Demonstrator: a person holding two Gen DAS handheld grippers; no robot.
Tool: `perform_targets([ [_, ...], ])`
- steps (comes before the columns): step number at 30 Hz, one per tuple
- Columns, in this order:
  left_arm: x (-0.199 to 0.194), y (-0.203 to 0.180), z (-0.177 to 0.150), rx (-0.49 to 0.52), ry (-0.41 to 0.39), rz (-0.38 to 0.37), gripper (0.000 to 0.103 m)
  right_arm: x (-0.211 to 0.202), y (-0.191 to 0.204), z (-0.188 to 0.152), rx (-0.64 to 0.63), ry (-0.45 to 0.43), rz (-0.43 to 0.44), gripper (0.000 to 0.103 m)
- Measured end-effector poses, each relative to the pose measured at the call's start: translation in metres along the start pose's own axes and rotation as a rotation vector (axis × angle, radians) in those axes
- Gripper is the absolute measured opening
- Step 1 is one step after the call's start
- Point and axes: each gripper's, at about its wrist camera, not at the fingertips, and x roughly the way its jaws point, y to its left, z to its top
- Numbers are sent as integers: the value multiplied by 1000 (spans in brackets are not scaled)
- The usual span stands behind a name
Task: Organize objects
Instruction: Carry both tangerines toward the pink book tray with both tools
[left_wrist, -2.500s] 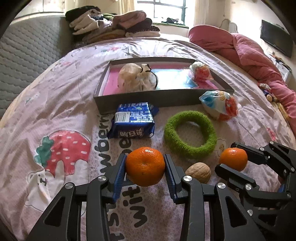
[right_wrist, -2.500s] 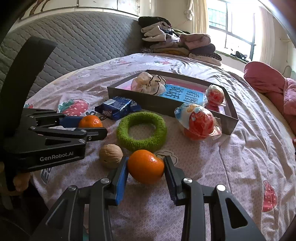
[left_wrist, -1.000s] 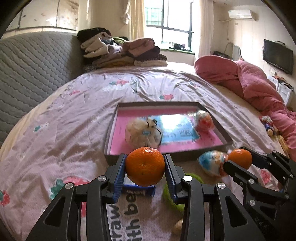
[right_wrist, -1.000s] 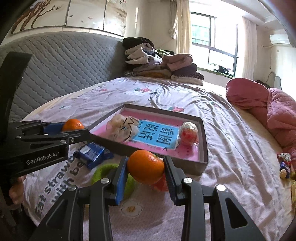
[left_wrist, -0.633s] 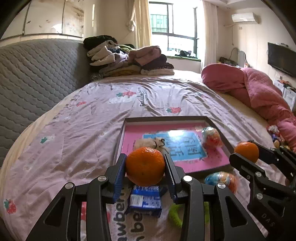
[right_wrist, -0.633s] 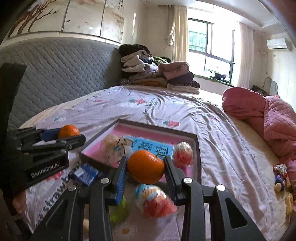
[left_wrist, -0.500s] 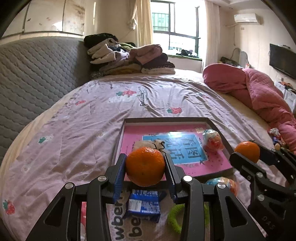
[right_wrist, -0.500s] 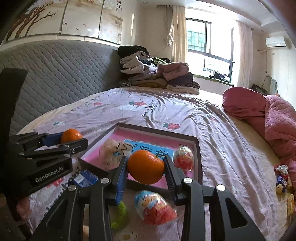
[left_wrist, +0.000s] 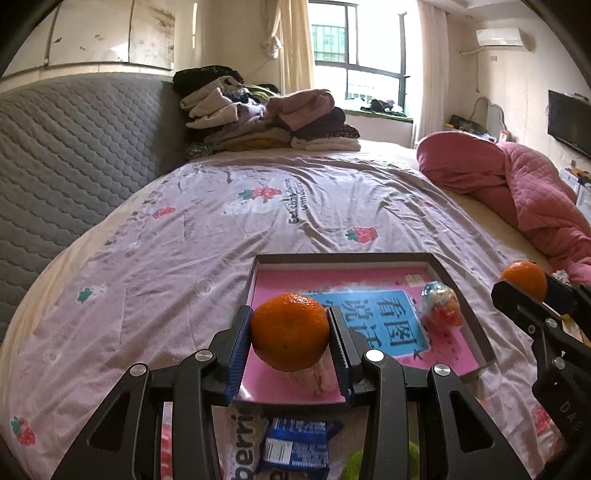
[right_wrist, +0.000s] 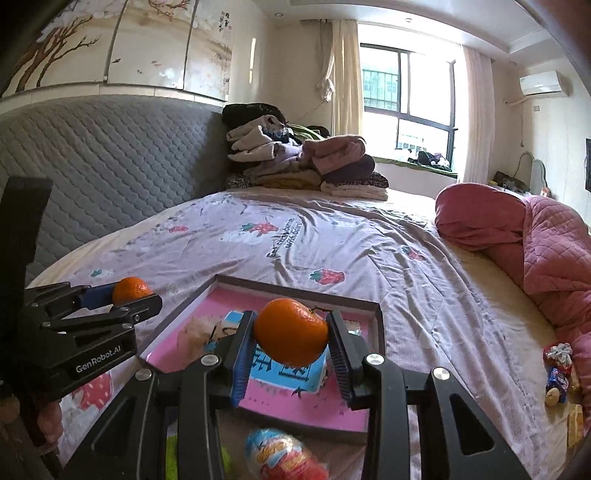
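Roughly halfway: left gripper (left_wrist: 290, 334) and right gripper (right_wrist: 290, 332) each clamp an orange above the tray (left_wrist: 476, 330); cookie pack (left_wrist: 295, 448) at 6 o'clock waits on the bed.

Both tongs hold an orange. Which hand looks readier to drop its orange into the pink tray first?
Probably the left. The left tongs hold their orange over the tray's near pink floor; the right tongs with the other orange look similarly close, so it's nearly even.
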Motion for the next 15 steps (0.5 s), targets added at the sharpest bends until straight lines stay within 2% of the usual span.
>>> perform_targets([
  [15, 31, 8, 21, -4, 15, 28, 41, 21, -7, 17, -9, -3, -14, 38],
])
